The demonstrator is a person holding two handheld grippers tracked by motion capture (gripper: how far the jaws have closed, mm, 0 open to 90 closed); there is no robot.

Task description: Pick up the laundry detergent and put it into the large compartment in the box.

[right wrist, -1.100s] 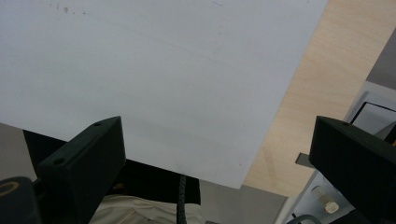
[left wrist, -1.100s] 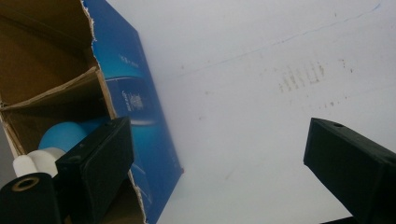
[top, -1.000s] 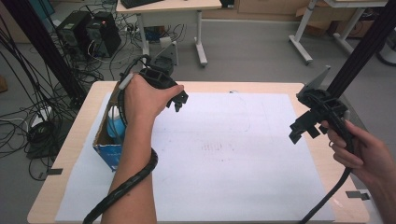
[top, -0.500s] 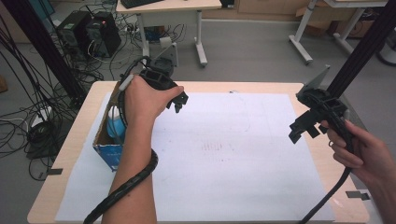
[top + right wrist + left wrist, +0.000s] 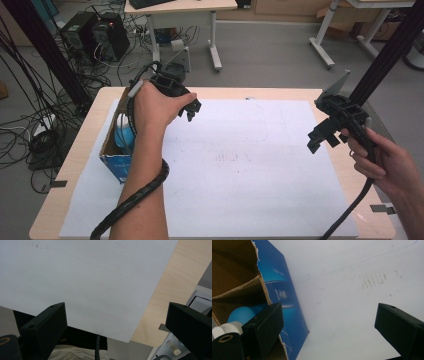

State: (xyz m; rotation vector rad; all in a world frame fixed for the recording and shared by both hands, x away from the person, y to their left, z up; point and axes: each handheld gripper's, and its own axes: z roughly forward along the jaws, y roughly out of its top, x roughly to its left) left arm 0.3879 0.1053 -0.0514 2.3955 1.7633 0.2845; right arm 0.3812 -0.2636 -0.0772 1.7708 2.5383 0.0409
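Note:
My left gripper (image 5: 193, 110) hovers open above the back left of the white paper sheet (image 5: 235, 160), just right of an open blue cardboard box (image 5: 116, 162). In the left gripper view its jaws (image 5: 332, 326) stand wide apart with nothing between them. The box's blue side (image 5: 284, 295) is at the left, and a blue bottle with a white cap (image 5: 239, 315) lies inside. My right gripper (image 5: 322, 141) is held above the sheet's right edge. It is open too, and the right gripper view shows only bare paper (image 5: 82, 277) under its jaws (image 5: 117, 323).
The wooden table (image 5: 345, 175) shows as a narrow rim around the sheet. Its right edge (image 5: 175, 282) lies close to my right gripper. Black cables trail from both grippers along the forearms. Desks, computers and floor cables stand beyond the far edge.

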